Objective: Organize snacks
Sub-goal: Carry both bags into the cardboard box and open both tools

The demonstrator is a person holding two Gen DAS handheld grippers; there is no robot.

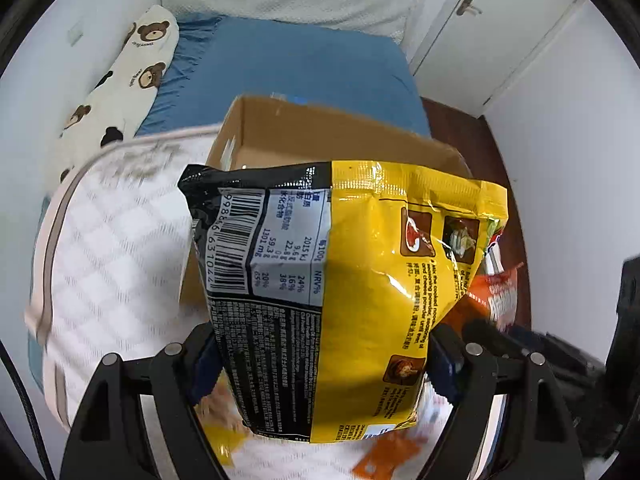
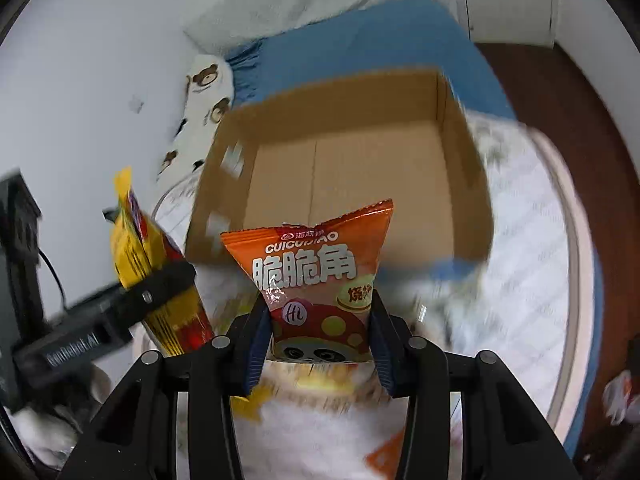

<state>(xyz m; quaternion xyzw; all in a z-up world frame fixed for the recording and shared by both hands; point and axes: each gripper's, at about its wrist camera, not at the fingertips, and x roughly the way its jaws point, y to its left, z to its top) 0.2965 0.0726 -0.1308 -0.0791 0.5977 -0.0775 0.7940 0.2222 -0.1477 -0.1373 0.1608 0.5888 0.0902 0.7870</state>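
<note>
- The left gripper is pinching a big yellow-and-black noodle packet by its two sides, pads pressing in, and the packet is hanging clear above the quilt.
- The right gripper is clamping a small orange snack bag at its lower half; the bag is standing upright between the blue pads.
- Both packs are sitting just in front of the open cardboard box, whose near rim is lying right behind them; its floor is looking bare and roomy.
- The box is resting on the white quilt over a blue sheet, with a bear-print pillow along the wall.
- More wrappers are showing beneath the grippers, too blurred to identify.
- The noodle packet is hiding most of the box in the left view, and the box rim is smearing with motion.
</note>
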